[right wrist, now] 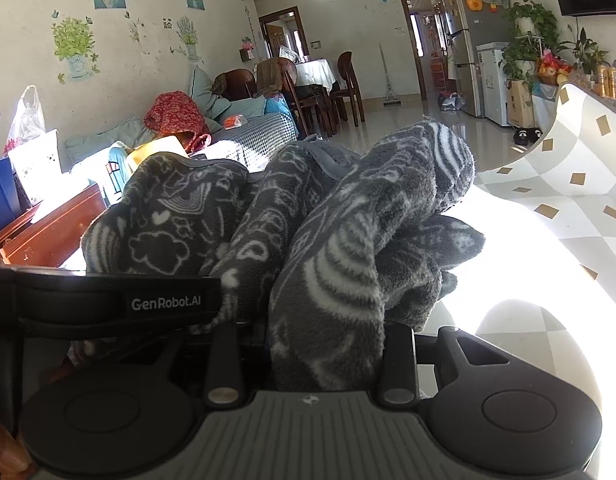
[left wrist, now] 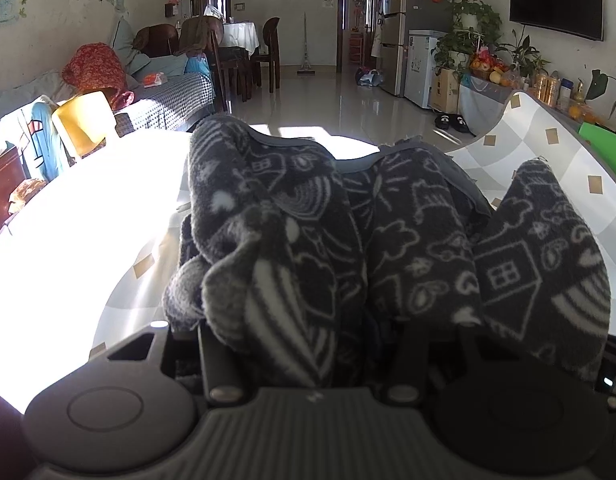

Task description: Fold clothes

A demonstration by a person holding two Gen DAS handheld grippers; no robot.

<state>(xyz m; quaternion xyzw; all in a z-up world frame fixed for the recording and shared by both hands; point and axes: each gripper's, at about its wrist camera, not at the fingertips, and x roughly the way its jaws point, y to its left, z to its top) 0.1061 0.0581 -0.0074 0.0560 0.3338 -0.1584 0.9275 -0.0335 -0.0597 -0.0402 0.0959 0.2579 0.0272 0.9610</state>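
A sunlit living room lay beyond the table (left wrist: 548,168), covered in a checked cloth. Each hand-held gripper, left (left wrist: 303,344) and right (right wrist: 320,344), was part-closed on the grey patterned fleece garment (left wrist: 408,240). A good fold probably required level, taut edges.

Two dark gray grippers, seen from their own cameras

The left gripper (left wrist: 308,344) fills the bottom of its picture with a ribbed gray plate in the middle, a round dark disc on each side, and two black finger bars with shiny silver screws. The right gripper (right wrist: 314,352) looks the same, with a tiny white mark on its ribbed plate. At middle left of that picture, a black strap (right wrist: 107,304) says "GenRobot.AI" in white letters.
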